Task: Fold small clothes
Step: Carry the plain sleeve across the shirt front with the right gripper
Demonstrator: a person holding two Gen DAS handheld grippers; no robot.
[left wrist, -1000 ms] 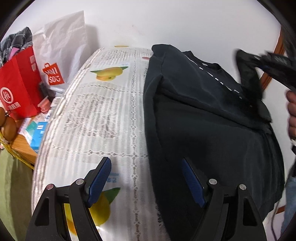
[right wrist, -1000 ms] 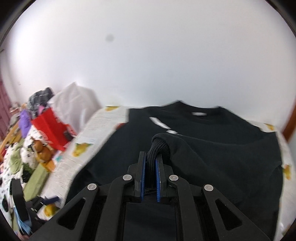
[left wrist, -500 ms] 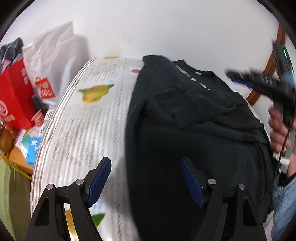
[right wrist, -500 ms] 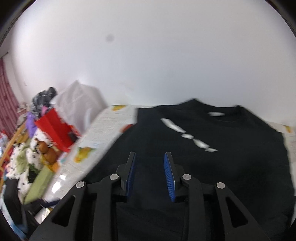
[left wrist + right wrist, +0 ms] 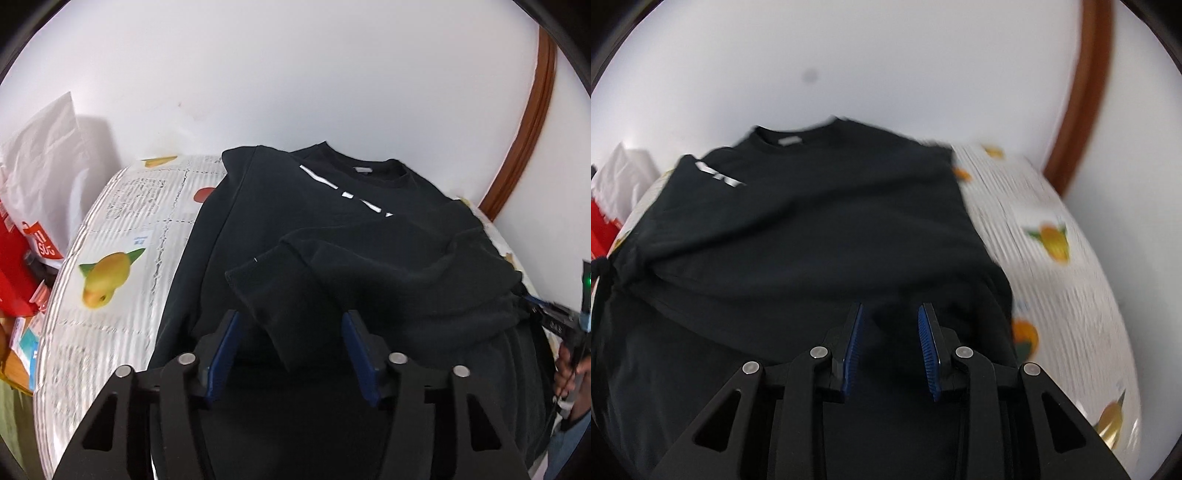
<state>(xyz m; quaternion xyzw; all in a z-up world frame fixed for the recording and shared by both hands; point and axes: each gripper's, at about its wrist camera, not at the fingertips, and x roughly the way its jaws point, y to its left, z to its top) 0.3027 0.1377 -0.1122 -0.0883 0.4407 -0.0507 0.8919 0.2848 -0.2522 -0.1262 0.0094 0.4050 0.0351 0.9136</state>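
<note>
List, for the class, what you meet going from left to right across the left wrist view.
Red bag → white bag → fruit-print tablecloth → black sweatshirt → right gripper, held by a hand at the right edge.

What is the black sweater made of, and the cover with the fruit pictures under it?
The black sweater looks like soft, matte knit cotton or fleece: it drapes in thick folds and has a ribbed neckband. The fruit-print cover looks like glossy plastic or vinyl over lace, since light glints off its ripples; I can't be sure.
</note>
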